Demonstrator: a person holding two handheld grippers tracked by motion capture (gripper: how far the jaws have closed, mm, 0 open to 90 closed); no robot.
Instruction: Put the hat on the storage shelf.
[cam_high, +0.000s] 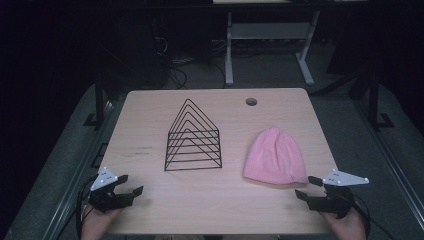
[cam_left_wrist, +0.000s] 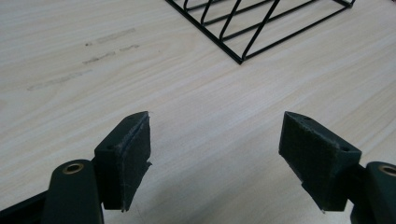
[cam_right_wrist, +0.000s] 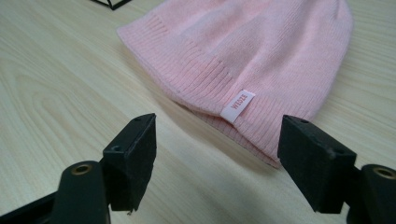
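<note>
Your left gripper (cam_high: 131, 185) sits at about 7 o'clock on the surface (cam_high: 150, 120), close to the near edge, with its jaws spread wide and only bare wood between them. In the left gripper view the gripper (cam_left_wrist: 217, 140) looks along the wood grain toward the near corner of the wire rack (cam_left_wrist: 261, 28), which lies well apart from the pads.

Your right gripper (cam_high: 306, 187) sits at about 5 o'clock, also near the front edge and close to the right edge. Its jaws stand apart and hold nothing. The pink beanie (cam_high: 275, 156) lies flat just beyond it, at roughly 4 o'clock on the surface, its ribbed hem turned toward you. In the right gripper view the gripper (cam_right_wrist: 217, 140) points at that hem; the beanie (cam_right_wrist: 252, 60) carries a small white label (cam_right_wrist: 237, 106) on the hem, and the right pad is just beside the fabric's edge; I cannot tell whether it touches.

The black wire rack (cam_high: 192, 137), a row of triangular dividers, stands upright at the centre with its slots empty. Open wood runs along the whole left side, between the two grippers in front, and behind the rack up to the cable hole (cam_high: 251, 101) at 1 o'clock.
</note>
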